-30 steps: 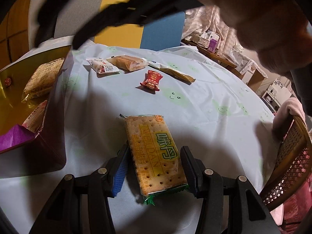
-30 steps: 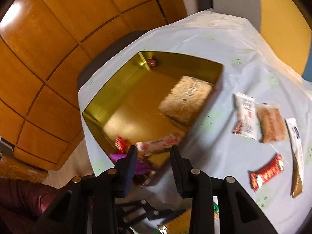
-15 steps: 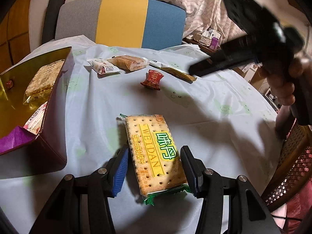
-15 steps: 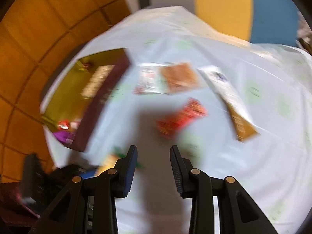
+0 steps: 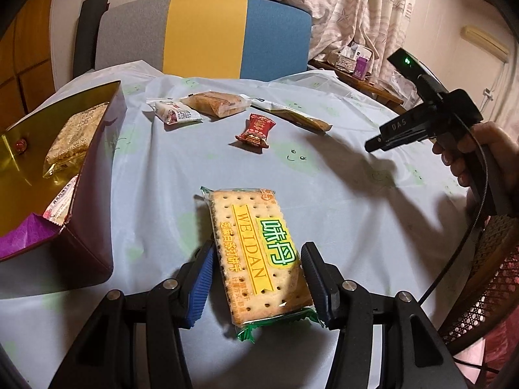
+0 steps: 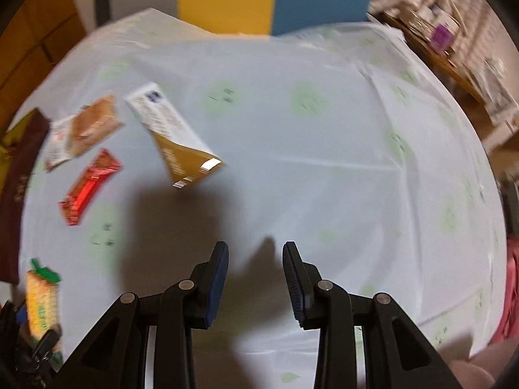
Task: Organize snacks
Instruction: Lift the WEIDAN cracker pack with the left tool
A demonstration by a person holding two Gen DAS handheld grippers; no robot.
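Note:
A Weidan cracker pack (image 5: 259, 253) lies flat on the pale tablecloth (image 5: 340, 201) between the fingers of my left gripper (image 5: 256, 278). The pads straddle it without pressing, and a thin gap shows on the blue-pad side. My right gripper (image 6: 254, 253) hangs open over bare cloth at the right with nothing in it, and the left wrist view shows it as right gripper (image 5: 373, 144) in a hand. A red candy (image 5: 256, 129), a long white-and-brown sachet (image 5: 292, 115), a bread pack (image 5: 215, 103) and a small white pack (image 5: 173, 113) lie farther back. The maroon box (image 5: 97, 162) stands at the left.
The gold-lined box holds a crisp pack (image 5: 76, 136) and other wrappers. A grey, yellow and blue chair back (image 5: 207, 35) stands behind the table. A wicker chair (image 5: 486, 275) is at the right edge, and a cluttered side table (image 5: 353, 61) by the curtain.
My right gripper swung from above the box across the table to the right side and dropped lower. The left gripper and the cracker pack stayed put.

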